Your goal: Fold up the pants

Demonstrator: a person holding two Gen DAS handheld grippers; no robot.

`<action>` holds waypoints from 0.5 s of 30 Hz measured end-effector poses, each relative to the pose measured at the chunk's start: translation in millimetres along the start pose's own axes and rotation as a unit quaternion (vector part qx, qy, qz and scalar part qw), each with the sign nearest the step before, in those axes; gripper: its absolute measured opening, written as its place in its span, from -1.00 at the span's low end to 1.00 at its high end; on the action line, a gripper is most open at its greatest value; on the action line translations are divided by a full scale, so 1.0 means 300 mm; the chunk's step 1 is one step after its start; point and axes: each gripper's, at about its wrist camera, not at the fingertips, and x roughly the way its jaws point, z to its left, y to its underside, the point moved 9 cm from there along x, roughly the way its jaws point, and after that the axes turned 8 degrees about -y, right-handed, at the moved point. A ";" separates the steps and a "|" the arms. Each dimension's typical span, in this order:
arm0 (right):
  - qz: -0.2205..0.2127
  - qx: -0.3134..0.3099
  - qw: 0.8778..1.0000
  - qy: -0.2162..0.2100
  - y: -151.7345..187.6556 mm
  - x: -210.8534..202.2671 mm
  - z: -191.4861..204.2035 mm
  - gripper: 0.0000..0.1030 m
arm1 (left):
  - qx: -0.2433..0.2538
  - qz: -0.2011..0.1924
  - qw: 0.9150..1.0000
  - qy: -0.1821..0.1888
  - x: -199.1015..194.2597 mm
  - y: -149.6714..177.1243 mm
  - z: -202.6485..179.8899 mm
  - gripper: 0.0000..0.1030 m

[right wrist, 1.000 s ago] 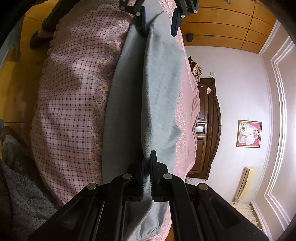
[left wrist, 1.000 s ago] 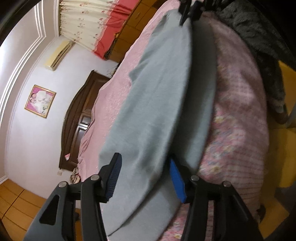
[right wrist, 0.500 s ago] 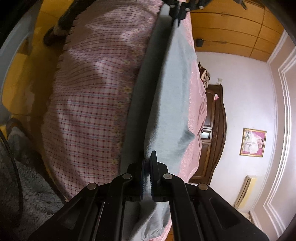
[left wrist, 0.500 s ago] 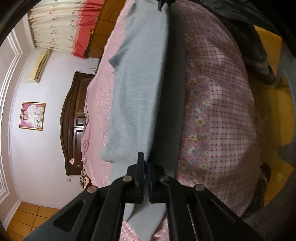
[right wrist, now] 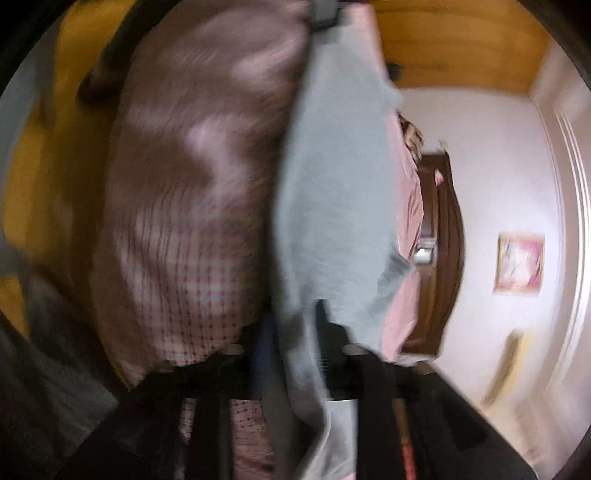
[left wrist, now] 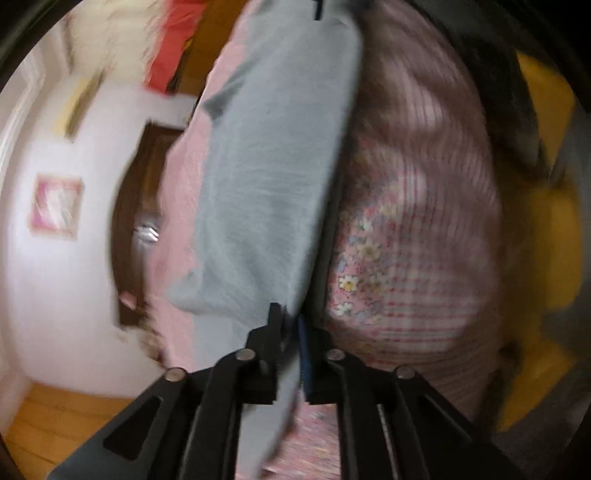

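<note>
Both views are blurred. The grey pants (left wrist: 269, 177) lie stretched along the bed (left wrist: 417, 229), folded lengthwise into a long band, with the checked and flowered bedspread on one side and plain pink bedding (left wrist: 181, 206) on the other. In the left wrist view the left gripper (left wrist: 290, 325) has its two fingers slightly apart with the near end of the grey cloth running down between them; the cloth sits against the fingers, so the gripper appears to pinch the pants, though the blur leaves the contact unclear. A blue pad (left wrist: 303, 354) shows on the inner face of one finger. At the far end of the band a dark shape at the top edge of this view is the right gripper (left wrist: 318, 9) at the cloth. In the right wrist view the pants (right wrist: 332, 206) hang across the right gripper (right wrist: 295, 332), draping over and between its dark fingers, which hold a gap filled with cloth; whether they press on it I cannot tell for certain. Beyond the bed stand a dark wooden headboard (right wrist: 443, 251), a pale wall with a framed picture (right wrist: 520, 263), and a yellow floor (left wrist: 539, 236).
</note>
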 end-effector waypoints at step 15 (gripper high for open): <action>-0.037 0.765 0.587 -0.261 0.872 -0.085 -0.273 0.12 | -0.214 -0.112 0.960 0.141 0.060 -0.595 0.265 0.21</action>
